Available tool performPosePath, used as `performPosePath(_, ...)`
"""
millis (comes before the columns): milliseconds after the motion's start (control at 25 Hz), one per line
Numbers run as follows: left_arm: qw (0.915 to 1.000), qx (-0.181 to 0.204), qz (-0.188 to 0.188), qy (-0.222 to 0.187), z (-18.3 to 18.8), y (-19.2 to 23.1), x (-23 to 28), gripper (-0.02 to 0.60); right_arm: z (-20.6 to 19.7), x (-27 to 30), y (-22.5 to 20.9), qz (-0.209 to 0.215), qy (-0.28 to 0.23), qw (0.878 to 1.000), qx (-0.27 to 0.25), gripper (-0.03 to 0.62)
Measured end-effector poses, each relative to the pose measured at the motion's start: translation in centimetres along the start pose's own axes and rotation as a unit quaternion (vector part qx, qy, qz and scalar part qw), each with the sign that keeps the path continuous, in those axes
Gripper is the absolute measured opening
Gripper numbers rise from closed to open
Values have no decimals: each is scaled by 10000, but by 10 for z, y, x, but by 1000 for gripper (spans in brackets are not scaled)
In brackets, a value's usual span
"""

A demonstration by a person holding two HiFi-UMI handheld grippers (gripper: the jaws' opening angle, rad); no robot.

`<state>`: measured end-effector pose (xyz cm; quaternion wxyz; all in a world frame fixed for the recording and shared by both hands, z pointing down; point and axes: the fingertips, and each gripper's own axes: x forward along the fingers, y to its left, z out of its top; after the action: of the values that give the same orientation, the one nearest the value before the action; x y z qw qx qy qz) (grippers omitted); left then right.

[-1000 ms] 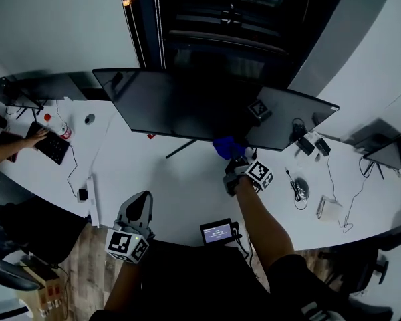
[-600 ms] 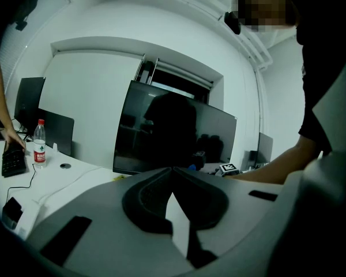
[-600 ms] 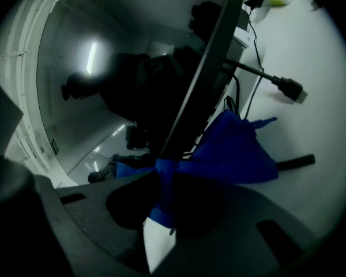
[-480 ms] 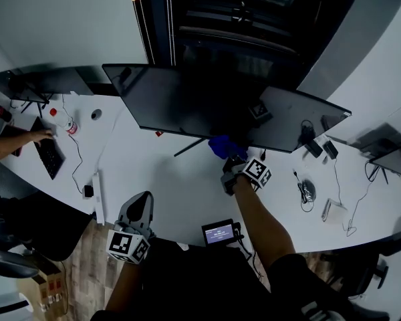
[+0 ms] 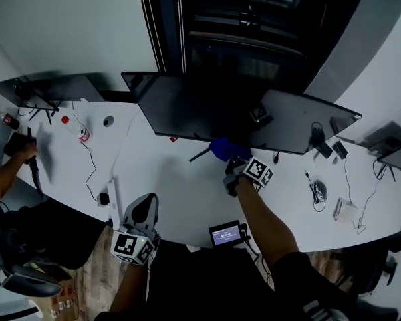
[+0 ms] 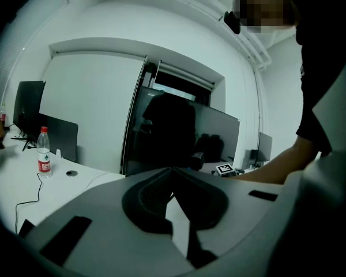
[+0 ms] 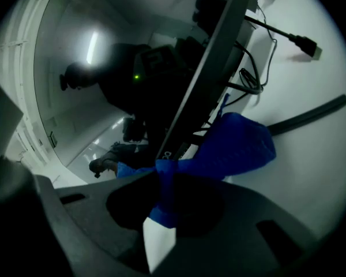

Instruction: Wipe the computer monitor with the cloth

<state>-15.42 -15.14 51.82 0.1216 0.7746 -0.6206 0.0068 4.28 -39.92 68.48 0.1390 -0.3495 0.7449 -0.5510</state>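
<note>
A wide dark monitor (image 5: 207,109) stands on the white desk (image 5: 167,179), seen from above. My right gripper (image 5: 230,162) is shut on a blue cloth (image 5: 222,148), which touches the monitor's lower edge near its stand. In the right gripper view the blue cloth (image 7: 230,146) bunches out from between the jaws against the monitor's bottom bezel (image 7: 202,79). My left gripper (image 5: 142,212) hangs near the desk's front edge, away from the monitor; its jaws are closed together with nothing between them. In the left gripper view that gripper (image 6: 172,172) points toward the monitor (image 6: 184,134).
A second monitor (image 5: 307,122) angles off to the right. A small device with a lit screen (image 5: 225,234) sits at the desk's front edge. A bottle (image 5: 77,129), cables and a power strip (image 5: 111,192) lie at the left, where another person's hand (image 5: 23,154) reaches in. Chargers and cables (image 5: 317,191) clutter the right.
The head view has shifted, so the whole scene sits further right. The person's hand at the left has drawn back with the keyboard. Both grippers hold their places.
</note>
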Motion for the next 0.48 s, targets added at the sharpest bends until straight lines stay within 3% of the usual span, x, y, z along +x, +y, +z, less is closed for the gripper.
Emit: performPosePath(480, 9996, 45, -236, 112, 8, 49, 1, -6, -44, 47, 26, 1, 165, 9997, -172, 80)
